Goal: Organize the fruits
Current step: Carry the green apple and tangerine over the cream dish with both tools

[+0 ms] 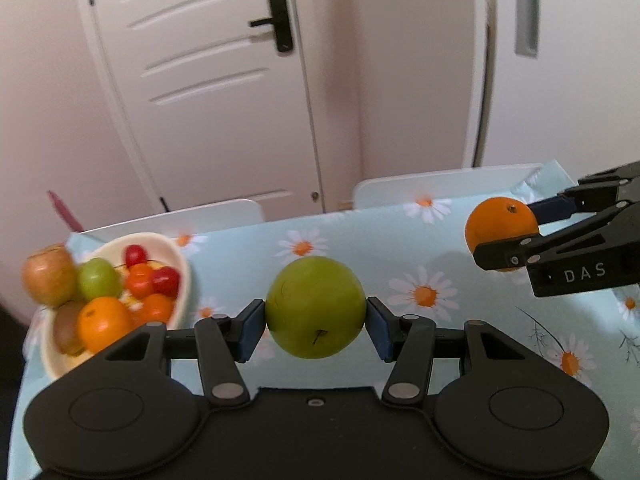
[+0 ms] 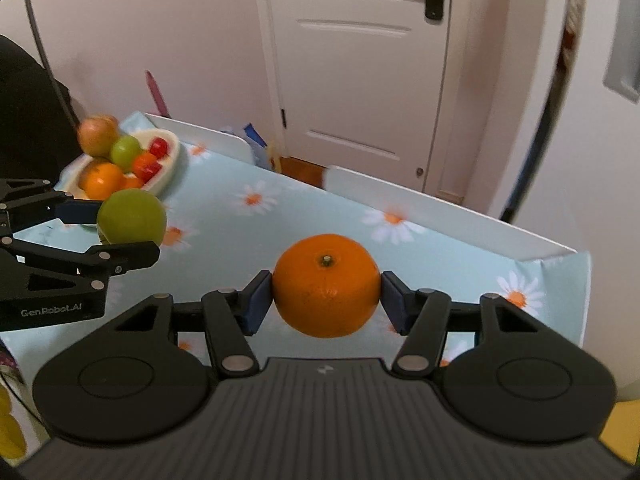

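My left gripper (image 1: 316, 322) is shut on a green apple (image 1: 315, 306) and holds it above the daisy tablecloth. My right gripper (image 2: 326, 298) is shut on an orange (image 2: 326, 285), also lifted off the table. In the left wrist view the right gripper (image 1: 520, 236) with its orange (image 1: 502, 228) is at the right. In the right wrist view the left gripper (image 2: 116, 228) with the apple (image 2: 132, 217) is at the left. A cream heart-shaped bowl (image 1: 182, 280) at the left holds several fruits; it also shows in the right wrist view (image 2: 170, 164).
The light blue daisy tablecloth (image 1: 360, 240) covers the table. White chair backs (image 1: 440, 186) stand along the far edge, also in the right wrist view (image 2: 440, 208). A white door (image 1: 208, 80) is behind. A pink object (image 1: 64, 210) stands past the bowl.
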